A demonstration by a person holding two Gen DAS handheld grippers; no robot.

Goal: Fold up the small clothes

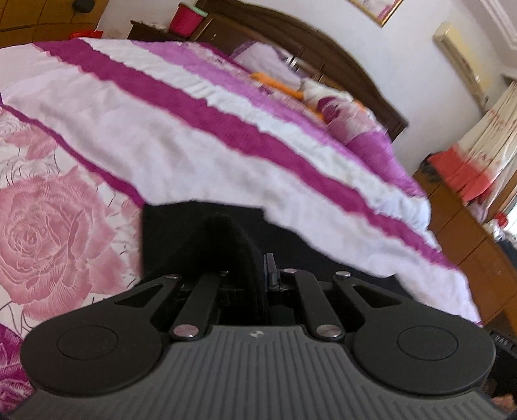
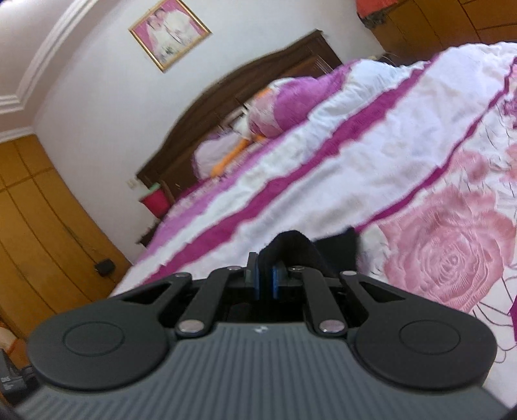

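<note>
A small black garment (image 1: pixel 200 239) hangs over the bed, pinched at two places. My left gripper (image 1: pixel 263 268) is shut on a bunched edge of it; the cloth humps up over the fingers and spreads flat to the left and behind. In the right wrist view my right gripper (image 2: pixel 265 274) is shut on another fold of the black garment (image 2: pixel 292 244), blue pads pressed on the cloth, the rest trailing to the right. Both views are blurred. How the garment lies below the grippers is hidden.
The bed carries a quilt (image 1: pixel 194 129) with white and magenta stripes and large pink roses (image 2: pixel 452 252). Pillows (image 1: pixel 339 110) and a dark wooden headboard (image 2: pixel 242 84) lie at the far end. Wooden wardrobes (image 2: pixel 38 206) and a red bin (image 1: pixel 185 19) stand alongside.
</note>
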